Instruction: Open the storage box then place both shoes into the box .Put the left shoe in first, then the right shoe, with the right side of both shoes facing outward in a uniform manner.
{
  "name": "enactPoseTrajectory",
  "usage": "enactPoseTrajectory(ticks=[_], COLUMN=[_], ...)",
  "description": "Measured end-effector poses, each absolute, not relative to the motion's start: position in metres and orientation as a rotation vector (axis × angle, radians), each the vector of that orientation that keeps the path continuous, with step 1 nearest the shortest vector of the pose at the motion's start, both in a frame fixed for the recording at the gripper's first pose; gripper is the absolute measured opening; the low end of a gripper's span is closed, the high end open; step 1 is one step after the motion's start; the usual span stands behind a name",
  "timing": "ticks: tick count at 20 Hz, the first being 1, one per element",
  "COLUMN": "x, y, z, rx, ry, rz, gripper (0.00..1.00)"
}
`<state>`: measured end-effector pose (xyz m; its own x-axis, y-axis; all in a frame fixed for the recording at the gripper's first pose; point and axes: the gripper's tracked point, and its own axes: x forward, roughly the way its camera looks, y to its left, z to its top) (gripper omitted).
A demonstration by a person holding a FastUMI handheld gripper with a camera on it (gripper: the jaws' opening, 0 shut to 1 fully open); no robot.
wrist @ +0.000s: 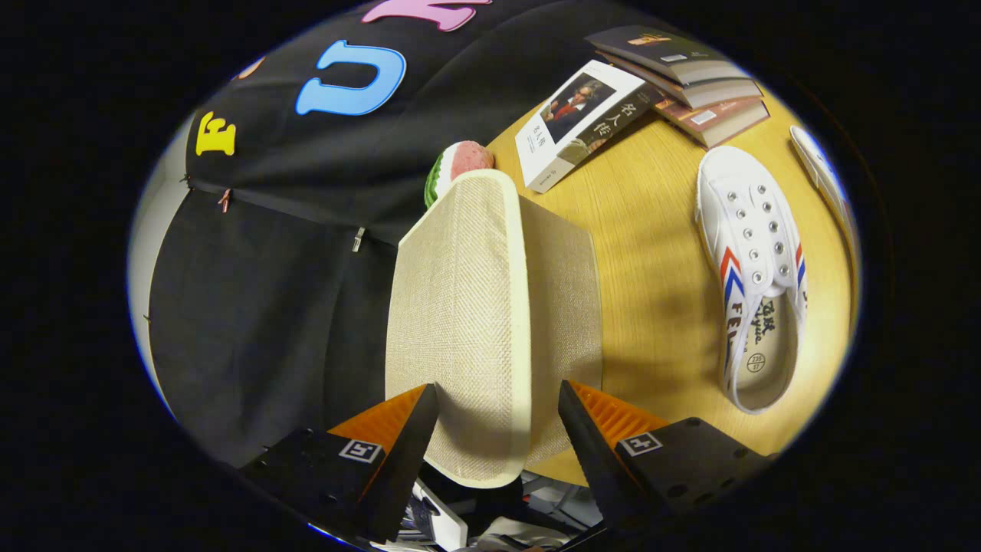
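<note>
- The storage box [475,322], a beige woven-fabric thing with a pale trim, stands on the wooden desk [651,284]. Its broad lid panel faces the camera and looks raised on edge; the inside of the box is hidden, so its contents cannot be told.
- The gripper [498,429] has its fingers spread apart, one on either side of the lid's near edge. The pale rim lies between them; whether either finger touches the fabric cannot be told, and they do not look clamped on it.
- To the right of the storage box, well apart from it, a white shoe [755,276] with red and blue stripes lies on the desk, its opening facing up.
- Further right of the box, past that shoe, part of a second white shoe [824,172] shows at the desk's edge.
- Beyond the box lie a single book [582,123] and a stack of books [682,77].
- A red, white and green rounded object [460,165] sits just behind the box's far corner.
- Bare desk lies open between the box and the nearer shoe.
</note>
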<state>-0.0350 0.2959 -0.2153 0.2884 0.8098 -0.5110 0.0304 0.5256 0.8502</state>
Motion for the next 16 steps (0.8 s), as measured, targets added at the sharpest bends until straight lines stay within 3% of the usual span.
enactPoseTrajectory(ticks=[2, 4, 5, 13, 16], x=[-0.036, -0.037, -0.037, -0.035, -0.036], y=[0.298, 0.297, 0.297, 0.291, 0.294], z=[-0.212, -0.214, -0.215, -0.204, -0.203], rx=[0.961, 0.968, 0.976, 0.987, 0.952], ry=[1.208, 1.225, 1.238, 1.289, 1.292], rz=[0.608, 0.598, 0.587, 0.519, 0.514], gripper=[0.73, 0.6, 0.6, 0.08, 0.05])
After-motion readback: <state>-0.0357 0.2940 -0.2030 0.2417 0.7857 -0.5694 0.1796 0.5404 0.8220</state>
